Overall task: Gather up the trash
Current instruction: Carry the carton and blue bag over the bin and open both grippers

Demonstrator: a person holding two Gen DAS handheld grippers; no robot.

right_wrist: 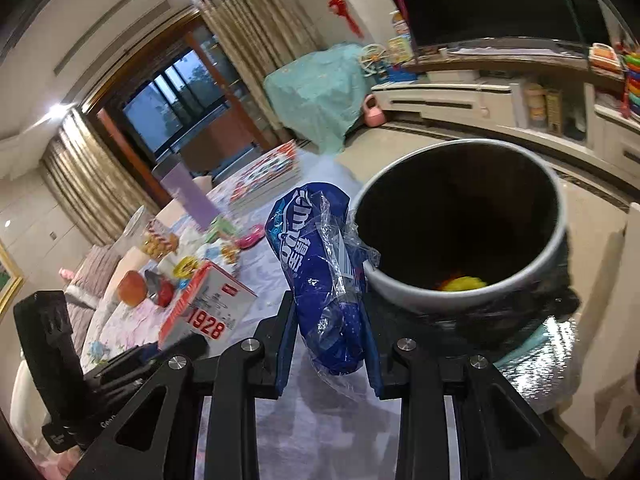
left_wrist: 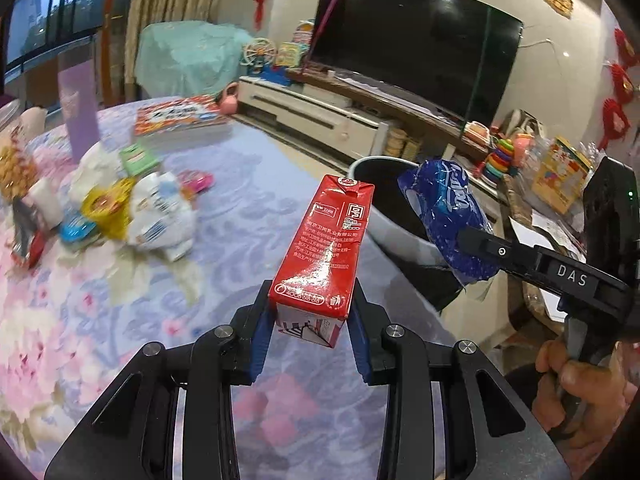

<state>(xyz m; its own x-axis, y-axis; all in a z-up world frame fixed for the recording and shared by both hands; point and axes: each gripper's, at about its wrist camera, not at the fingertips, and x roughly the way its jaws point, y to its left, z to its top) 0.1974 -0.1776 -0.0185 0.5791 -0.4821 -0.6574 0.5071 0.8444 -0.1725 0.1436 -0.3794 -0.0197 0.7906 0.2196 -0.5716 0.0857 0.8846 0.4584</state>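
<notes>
Left tool (left_wrist: 310,312) pinched on the lower end of a red milk carton (left_wrist: 320,248), blue pads pressed to both its sides, carton standing up and tilted slightly away, clear of the floral-clothed surface (left_wrist: 120,320). Right tool (right_wrist: 330,344) clamped on a crumpled blue plastic wrapper (right_wrist: 324,280), clear film trailing off its side, held just beside the rim of a round bin (right_wrist: 560,240) with a dark inside. Seen from the left wrist view, same wrapper (left_wrist: 448,216) hung at the tip of the right tool (left_wrist: 468,240), over the near edge of the bin (left_wrist: 384,236), with a hand (left_wrist: 576,388) wrapped round the tool's handle at lower right. Something yellow (right_wrist: 466,283) lay at the bottom of the bin. Left behind on the surface, well apart from both tools: a heap of mixed wrappers and packets (left_wrist: 132,208), a purple carton (left_wrist: 78,112) standing upright and a red picture book (left_wrist: 176,114) lying flat beyond it.
</notes>
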